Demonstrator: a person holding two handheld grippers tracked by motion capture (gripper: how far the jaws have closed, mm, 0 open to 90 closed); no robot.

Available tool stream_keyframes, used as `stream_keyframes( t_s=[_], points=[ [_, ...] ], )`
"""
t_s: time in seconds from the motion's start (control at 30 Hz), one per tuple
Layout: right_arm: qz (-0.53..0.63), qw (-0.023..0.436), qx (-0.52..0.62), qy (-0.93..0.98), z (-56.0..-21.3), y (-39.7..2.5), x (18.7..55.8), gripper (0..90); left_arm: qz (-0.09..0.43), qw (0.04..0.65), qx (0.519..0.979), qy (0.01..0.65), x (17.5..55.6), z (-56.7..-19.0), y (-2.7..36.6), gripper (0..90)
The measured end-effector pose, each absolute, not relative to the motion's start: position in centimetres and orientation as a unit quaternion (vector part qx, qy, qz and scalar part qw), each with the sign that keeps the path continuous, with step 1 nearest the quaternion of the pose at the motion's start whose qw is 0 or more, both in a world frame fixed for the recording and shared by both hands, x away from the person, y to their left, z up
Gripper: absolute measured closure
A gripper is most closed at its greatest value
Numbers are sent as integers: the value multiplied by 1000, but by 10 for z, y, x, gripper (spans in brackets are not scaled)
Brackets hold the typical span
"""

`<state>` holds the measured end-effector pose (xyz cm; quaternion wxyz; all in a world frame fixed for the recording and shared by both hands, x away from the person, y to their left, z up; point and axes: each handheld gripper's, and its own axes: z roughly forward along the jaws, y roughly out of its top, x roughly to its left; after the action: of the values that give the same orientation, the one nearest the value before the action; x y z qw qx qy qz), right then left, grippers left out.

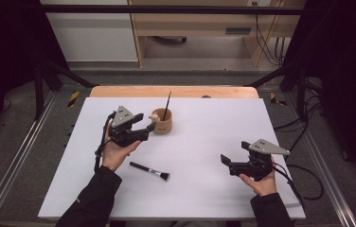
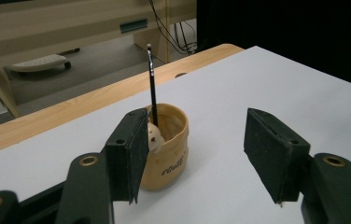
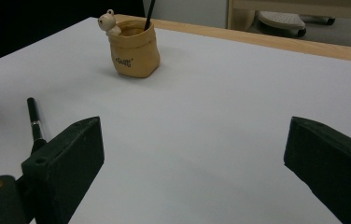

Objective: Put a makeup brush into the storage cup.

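Tan sack-shaped holder (image 1: 162, 122) on the white table (image 1: 204, 142), a thin black brush (image 1: 167, 105) upright inside it. Left gripper (image 1: 148, 121), jaws wide apart and empty, just beside the holder, one jaw touching its rim. Makeup brush (image 1: 149, 171) lies flat nearer the person than the holder. Right gripper (image 1: 224, 160), wide open and empty, well apart from the holder.

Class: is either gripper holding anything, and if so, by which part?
Nothing is held. The left gripper is open beside the cup; the right gripper is open over the bare table.

Brush (image 3: 34, 123) head hidden behind jaw; cup (image 2: 168, 147) lettering too small.
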<state>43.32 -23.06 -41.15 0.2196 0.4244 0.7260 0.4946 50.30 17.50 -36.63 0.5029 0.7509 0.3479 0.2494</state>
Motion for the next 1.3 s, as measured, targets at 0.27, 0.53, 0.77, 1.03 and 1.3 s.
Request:
stream_keyframes(
  t_s=[0.27,0.53,0.77,1.03,1.3],
  points=[
    [494,219,427,725,-411,-231,433,55,245,506,748,353,482,-375,201,306],
    [493,220,427,726,-412,-231,433,54,229,507,742,374,470,-392,223,263],
    [494,219,429,724,-412,-232,432,55,228,503,744,377,461,-397,235,232],
    [492,220,431,724,-413,-231,432,55,222,486,758,374,450,-406,247,191],
    [489,220,430,726,-414,-232,432,55,210,479,769,367,447,-414,254,169]
  ],
)
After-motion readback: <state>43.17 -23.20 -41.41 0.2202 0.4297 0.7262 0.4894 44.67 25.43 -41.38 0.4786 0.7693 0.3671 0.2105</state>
